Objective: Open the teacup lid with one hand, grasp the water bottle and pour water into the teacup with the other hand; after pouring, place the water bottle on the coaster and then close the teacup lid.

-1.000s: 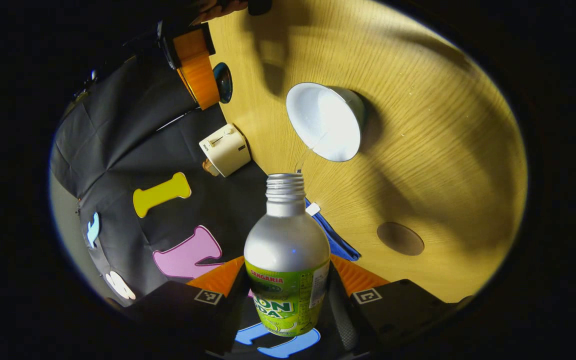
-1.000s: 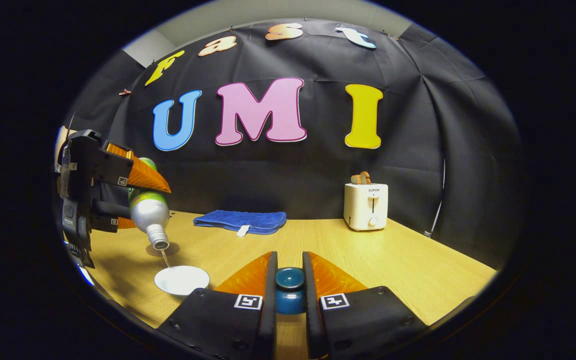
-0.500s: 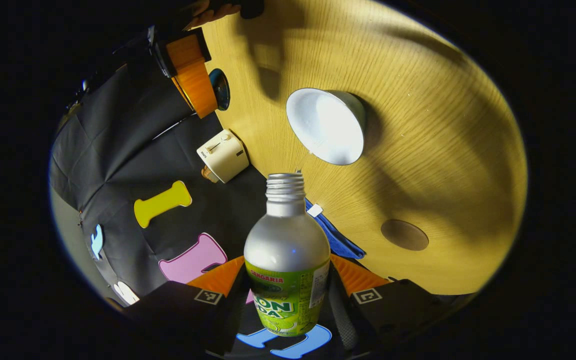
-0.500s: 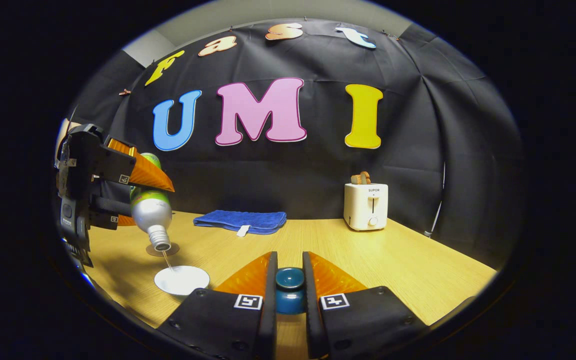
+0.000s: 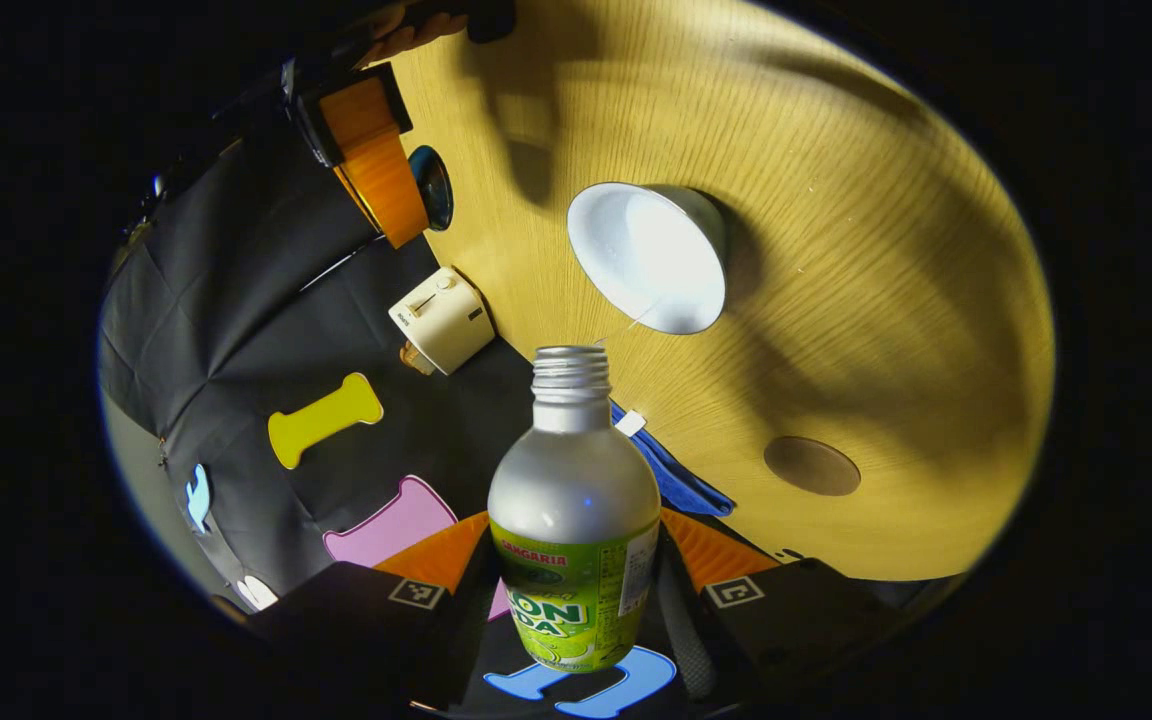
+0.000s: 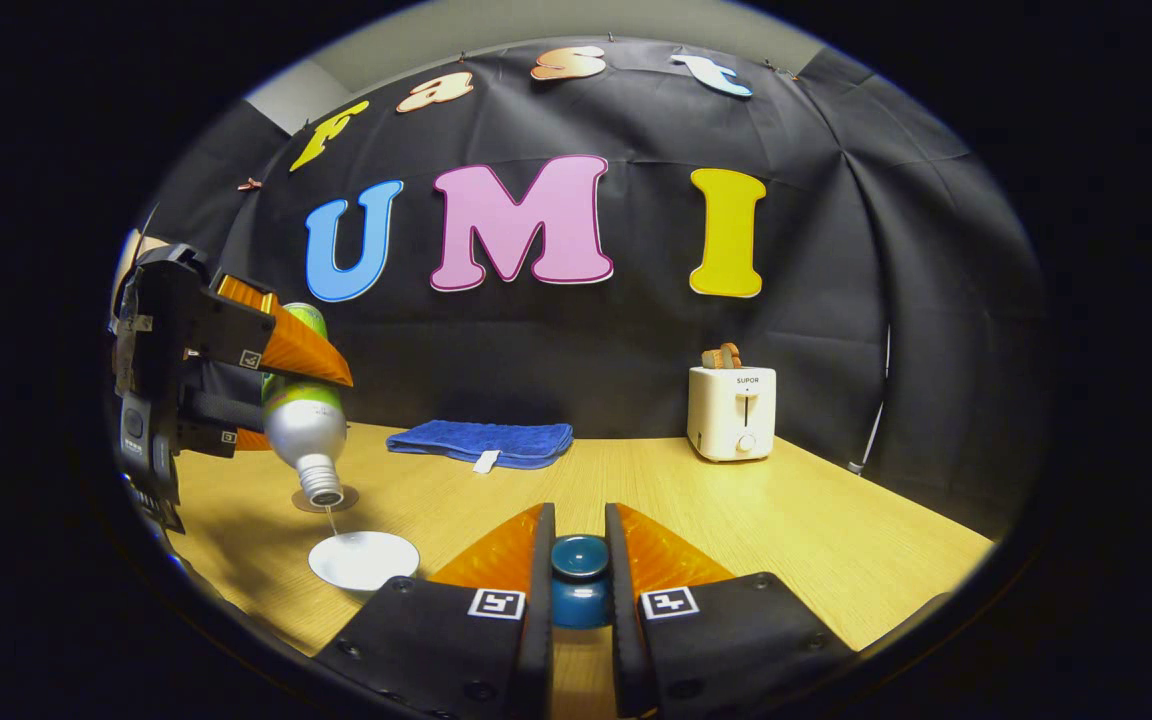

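My left gripper [image 5: 576,540] is shut on a silver bottle [image 5: 574,500] with a green label and no cap. The bottle is tipped mouth-down over the white teacup [image 5: 651,255], and a thin thread of water runs from its mouth to the cup's rim. In the right gripper view the tilted bottle [image 6: 304,430] hangs above the teacup [image 6: 363,560] in the left gripper [image 6: 301,405]. My right gripper [image 6: 579,540] is shut on the blue teacup lid [image 6: 579,580], low over the table to the cup's right. A round brown coaster [image 5: 811,465] lies bare beyond the cup.
A folded blue towel [image 6: 481,442] lies at the table's back, and a white toaster [image 6: 733,410] stands at the back right. The wooden table [image 6: 836,540] stretches to the right. A hand grips the right gripper [image 5: 414,215], which carries the lid [image 5: 433,185].
The left gripper has risen a little with the bottle, and the water stream has thinned. The right gripper and the lid have stayed still.
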A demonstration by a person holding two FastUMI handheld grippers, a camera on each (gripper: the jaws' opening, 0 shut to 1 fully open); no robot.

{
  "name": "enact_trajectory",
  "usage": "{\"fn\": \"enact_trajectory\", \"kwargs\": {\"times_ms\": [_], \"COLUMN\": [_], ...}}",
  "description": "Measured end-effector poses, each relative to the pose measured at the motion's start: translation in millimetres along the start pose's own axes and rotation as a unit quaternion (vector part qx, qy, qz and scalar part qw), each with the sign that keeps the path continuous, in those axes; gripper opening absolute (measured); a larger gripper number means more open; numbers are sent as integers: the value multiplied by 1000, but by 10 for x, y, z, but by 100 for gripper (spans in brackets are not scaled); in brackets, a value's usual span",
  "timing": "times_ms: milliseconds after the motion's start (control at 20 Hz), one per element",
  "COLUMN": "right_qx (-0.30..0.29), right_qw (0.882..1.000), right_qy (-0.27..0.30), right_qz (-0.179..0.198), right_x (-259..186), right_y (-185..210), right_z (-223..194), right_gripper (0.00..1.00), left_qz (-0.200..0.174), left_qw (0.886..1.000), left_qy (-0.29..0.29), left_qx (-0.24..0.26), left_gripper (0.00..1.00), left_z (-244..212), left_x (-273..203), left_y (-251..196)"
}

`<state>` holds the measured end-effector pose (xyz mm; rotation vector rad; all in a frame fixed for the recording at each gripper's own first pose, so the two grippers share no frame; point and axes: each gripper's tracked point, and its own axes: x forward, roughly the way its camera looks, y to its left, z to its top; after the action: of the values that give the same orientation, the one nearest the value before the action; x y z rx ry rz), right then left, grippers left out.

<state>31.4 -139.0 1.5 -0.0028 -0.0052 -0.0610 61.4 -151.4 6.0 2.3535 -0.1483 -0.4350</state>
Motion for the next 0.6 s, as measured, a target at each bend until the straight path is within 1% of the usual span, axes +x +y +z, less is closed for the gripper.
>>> {"fn": "enact_trajectory", "kwargs": {"times_ms": [600], "right_qx": [0], "right_qw": [1000], "right_qy": [0], "right_qz": [0], "right_x": [2], "right_y": [2], "right_z": [-4], "right_gripper": [27], "left_qz": [4], "left_qw": [1000], "left_qy": [-5], "left_qx": [1], "left_gripper": [79], "left_z": [20], "left_x": [0], "left_y": [17]}}
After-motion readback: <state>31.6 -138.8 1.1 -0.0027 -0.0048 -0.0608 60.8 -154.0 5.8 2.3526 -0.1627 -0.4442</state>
